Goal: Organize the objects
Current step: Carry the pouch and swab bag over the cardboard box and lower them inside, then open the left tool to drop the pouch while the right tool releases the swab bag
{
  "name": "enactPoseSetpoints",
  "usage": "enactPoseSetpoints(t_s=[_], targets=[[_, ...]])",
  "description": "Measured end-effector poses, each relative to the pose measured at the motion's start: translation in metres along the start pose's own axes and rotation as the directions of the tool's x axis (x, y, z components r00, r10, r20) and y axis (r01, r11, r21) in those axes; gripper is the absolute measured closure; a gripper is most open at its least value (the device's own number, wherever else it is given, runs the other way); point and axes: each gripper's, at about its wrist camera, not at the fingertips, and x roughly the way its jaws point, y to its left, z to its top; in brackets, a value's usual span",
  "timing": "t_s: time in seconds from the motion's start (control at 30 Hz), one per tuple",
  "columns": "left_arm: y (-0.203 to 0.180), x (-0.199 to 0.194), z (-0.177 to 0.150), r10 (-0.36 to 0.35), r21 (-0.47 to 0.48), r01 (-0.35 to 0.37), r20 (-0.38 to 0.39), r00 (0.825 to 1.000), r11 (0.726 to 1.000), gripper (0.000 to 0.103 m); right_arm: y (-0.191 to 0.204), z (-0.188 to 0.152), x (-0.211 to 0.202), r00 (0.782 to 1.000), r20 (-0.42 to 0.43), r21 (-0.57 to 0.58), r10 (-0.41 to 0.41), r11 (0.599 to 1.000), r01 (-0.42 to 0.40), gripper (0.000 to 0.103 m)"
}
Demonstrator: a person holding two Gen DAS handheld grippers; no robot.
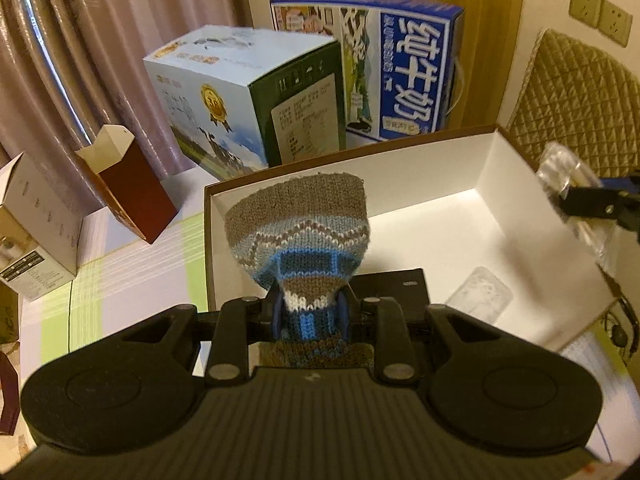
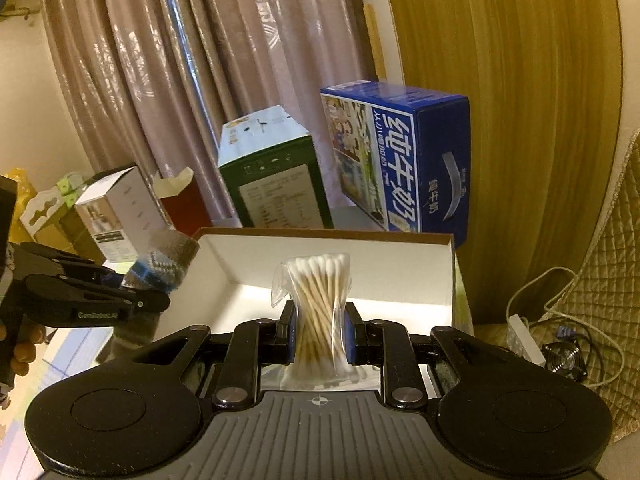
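My left gripper (image 1: 310,316) is shut on a knitted sock (image 1: 304,216) with blue, brown and white bands. The sock's cuff fans out above the left end of an open white box with a brown rim (image 1: 440,152). A flat black object (image 1: 400,284) and a clear plastic item (image 1: 480,294) lie inside the box. My right gripper (image 2: 320,332) is shut on a clear bag of cotton swabs (image 2: 320,292), held upright over the near side of the box (image 2: 400,272). Seen from the right wrist, the left gripper (image 2: 132,292) and its sock (image 2: 168,260) are at the box's left corner.
Behind the box stand a blue milk carton (image 1: 412,72) and a white-and-green carton (image 1: 248,92). To the left are an open red box (image 1: 132,188) and a white box (image 1: 36,220). A quilted chair (image 1: 576,104) and cables (image 2: 560,344) are on the right, curtains behind.
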Motion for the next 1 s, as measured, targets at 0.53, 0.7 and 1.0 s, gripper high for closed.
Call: enactPoseSetpoints(t_s=[0.53,0.7,1.0], targets=[[-0.002,0.073,0.026,0.023,0.051,-0.02,-0.071,0.997,0.998,0.08,-0.022,0.008,0.046,0.998,-0.059,0.013,-0.03,0.999,0.031,0.084],[-0.003,0.086,0.03,0.029,0.064,-0.024,-0.074,0.997,0.998,0.071,-0.027,0.008,0.057,0.996,-0.075,0.013,-0.039,0.999,0.04,0.084],[0.002,0.082,0.036,0.032,0.062,-0.029,-0.05,0.998,0.998,0.034,-0.032,0.011,0.078,0.992,-0.112,-0.004,-0.05,0.999,0.05,0.083]])
